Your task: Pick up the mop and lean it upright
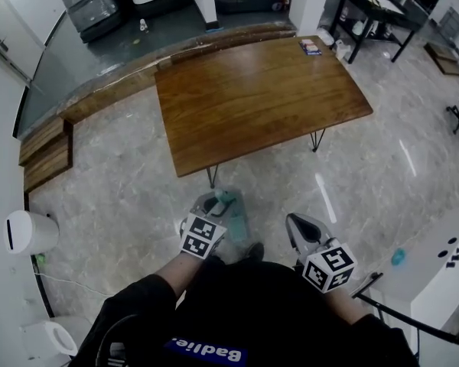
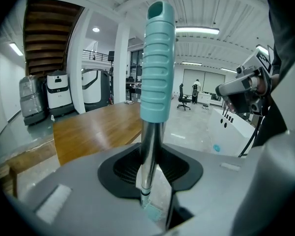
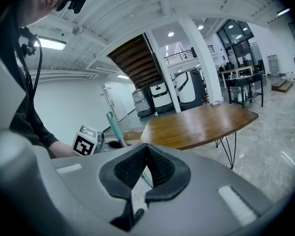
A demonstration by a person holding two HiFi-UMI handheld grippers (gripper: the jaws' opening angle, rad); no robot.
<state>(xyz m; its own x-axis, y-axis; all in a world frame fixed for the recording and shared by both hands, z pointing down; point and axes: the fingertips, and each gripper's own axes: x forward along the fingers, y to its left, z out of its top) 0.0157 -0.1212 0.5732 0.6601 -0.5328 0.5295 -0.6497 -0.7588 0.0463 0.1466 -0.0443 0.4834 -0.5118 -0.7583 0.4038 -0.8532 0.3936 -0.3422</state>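
1. Head view: the left gripper has the mop right in front of me. It's just short of the wooden desk and stands close to vertical, so from up here I mostly see the top of the handle. The right gripper is near it but apart. My worry is that the floor looks glossy. If I lean the mop at too shallow an angle, I reckon the bottom end skates out and the whole thing drops. I can't see the mop head from here, so I've no idea how it sits.

2. Left gripper view: the jaws are partly closed and clamped on the chrome shaft, w/ both pads pressing it just under the teal grip. The grip is ribbed plastic w/ a hang hole on top, and the shaft is bare, shiny metal. That's the risky bit imo, since smooth tube on pads could slip down or twist if I swing it fast. It's a one-point hold too, so the long end prob wants to pendulum.

3. Right gripper view: the jaws are tips-together w/ nothing between them. The mop shows off to the left next to the other gripper's marker cube, teal end up. Since this side isn't helping, any wobble is on the left alone.
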